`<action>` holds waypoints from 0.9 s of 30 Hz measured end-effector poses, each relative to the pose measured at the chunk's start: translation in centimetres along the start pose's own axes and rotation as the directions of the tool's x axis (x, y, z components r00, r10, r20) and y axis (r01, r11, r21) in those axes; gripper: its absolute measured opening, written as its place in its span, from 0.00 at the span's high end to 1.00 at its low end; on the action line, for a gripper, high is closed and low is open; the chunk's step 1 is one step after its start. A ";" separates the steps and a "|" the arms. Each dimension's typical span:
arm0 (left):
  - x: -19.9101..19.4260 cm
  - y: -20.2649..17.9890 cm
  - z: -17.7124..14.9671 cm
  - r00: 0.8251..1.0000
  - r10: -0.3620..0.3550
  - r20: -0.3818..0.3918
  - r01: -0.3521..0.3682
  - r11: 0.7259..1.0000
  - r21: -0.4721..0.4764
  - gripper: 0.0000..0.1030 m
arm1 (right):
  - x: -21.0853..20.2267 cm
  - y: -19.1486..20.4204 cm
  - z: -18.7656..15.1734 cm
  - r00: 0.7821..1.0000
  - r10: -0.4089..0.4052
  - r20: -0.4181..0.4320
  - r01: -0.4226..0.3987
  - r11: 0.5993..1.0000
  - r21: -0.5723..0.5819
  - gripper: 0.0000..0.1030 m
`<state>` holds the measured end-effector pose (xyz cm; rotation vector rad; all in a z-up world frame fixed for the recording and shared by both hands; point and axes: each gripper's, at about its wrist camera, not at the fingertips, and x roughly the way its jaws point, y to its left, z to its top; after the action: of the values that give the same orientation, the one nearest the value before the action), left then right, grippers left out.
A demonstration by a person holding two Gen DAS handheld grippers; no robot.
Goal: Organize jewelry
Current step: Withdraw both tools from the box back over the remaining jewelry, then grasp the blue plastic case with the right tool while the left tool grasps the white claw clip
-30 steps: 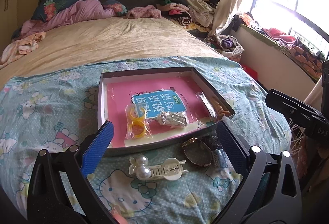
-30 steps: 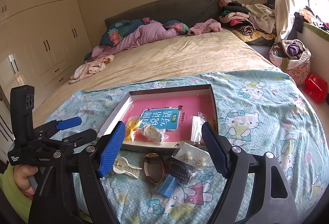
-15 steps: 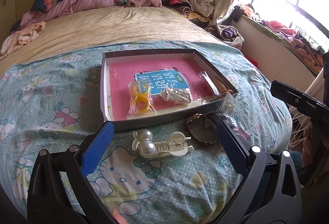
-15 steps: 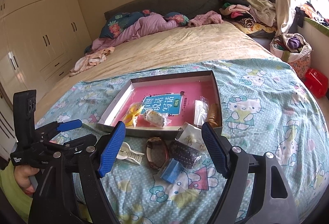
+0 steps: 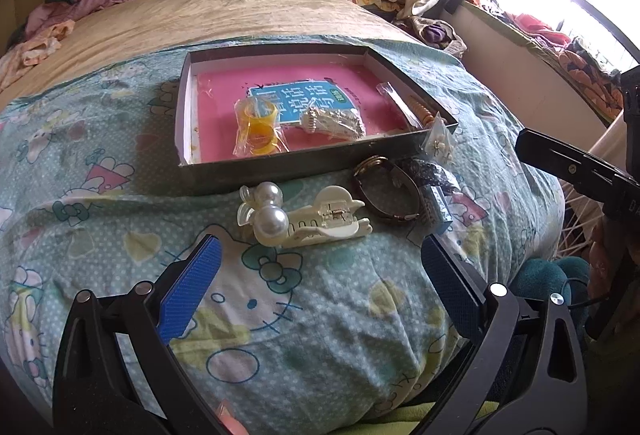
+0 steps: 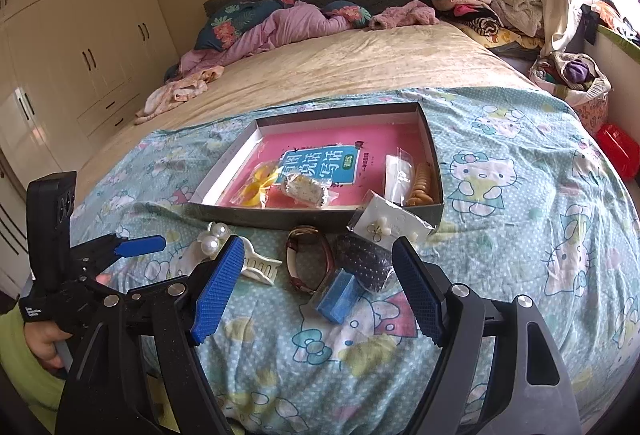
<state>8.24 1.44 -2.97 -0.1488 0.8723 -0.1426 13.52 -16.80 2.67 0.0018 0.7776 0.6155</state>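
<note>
Jewelry tray (image 5: 188, 139) holds a pink book (image 5: 320, 101), Chinese title seemingly illegible

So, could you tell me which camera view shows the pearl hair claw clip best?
The left wrist view: the pearl hair claw clip lies whole and unobstructed on the blanket, just ahead of the open left gripper. In the right wrist view, one pad of the right gripper covers its middle, leaving only pearls and teeth visible.

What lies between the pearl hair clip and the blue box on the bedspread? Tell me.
The brown bracelet lies between the pearl hair clip and the blue box, seen best in the right wrist view. A dark dotted pouch sits just past it.
</note>
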 end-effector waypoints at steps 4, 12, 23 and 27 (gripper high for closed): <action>0.5 0.1 -0.5 1.000 -0.018 -0.024 0.017 1.000 -0.013 0.09 | 0.4 0.1 -0.5 1.000 -0.006 -0.017 0.006 1.000 -0.003 0.27; 1.8 0.6 -1.8 0.996 -0.060 -0.069 0.057 0.997 -0.049 0.09 | 1.6 -0.5 -1.3 0.997 -0.031 -0.066 0.032 0.999 0.005 0.27; 4.5 1.4 -2.1 0.989 -0.108 -0.096 0.096 0.988 -0.123 0.29 | 3.8 -1.0 -2.5 0.986 -0.060 -0.158 0.058 0.998 -0.014 0.28; 5.0 1.4 -1.7 0.991 -0.103 -0.087 0.092 0.988 -0.122 0.36 | 5.0 -1.3 -3.1 0.979 -0.024 -0.201 0.025 1.000 0.002 0.38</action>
<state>10.22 1.72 -8.05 -0.2972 0.9676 -0.1914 14.89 -15.93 -3.10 -0.0664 0.9735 0.5957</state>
